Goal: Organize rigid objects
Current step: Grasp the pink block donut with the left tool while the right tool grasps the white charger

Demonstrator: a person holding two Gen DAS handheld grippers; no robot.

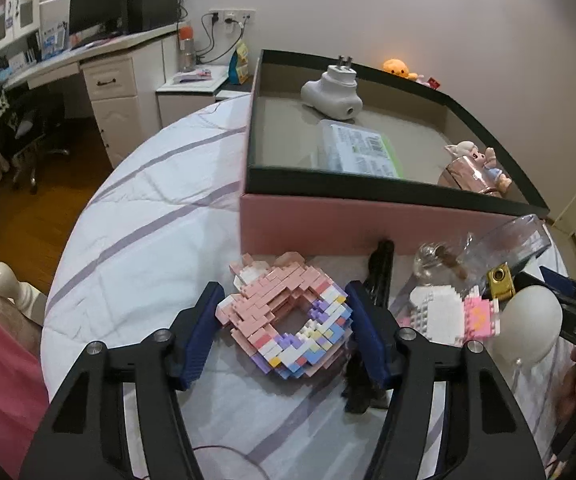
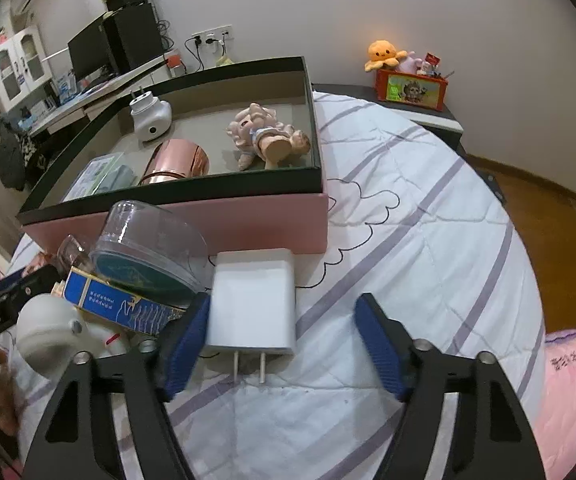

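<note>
On the quilt before the pink box [image 1: 320,224]: left gripper [image 1: 283,332] parted around the brick-built ring [image 1: 288,320], pads just beside, not pressing; probably brittle, best squeezed gently across outer edges. Right gripper [image 2: 283,344] parted, 1 pad touching the white charger [image 2: 251,300]; rigid, slick, best taken across flat sides.

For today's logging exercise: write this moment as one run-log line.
left gripper: open around brick ring | right gripper: open, left pad beside white charger | box: behind
</note>
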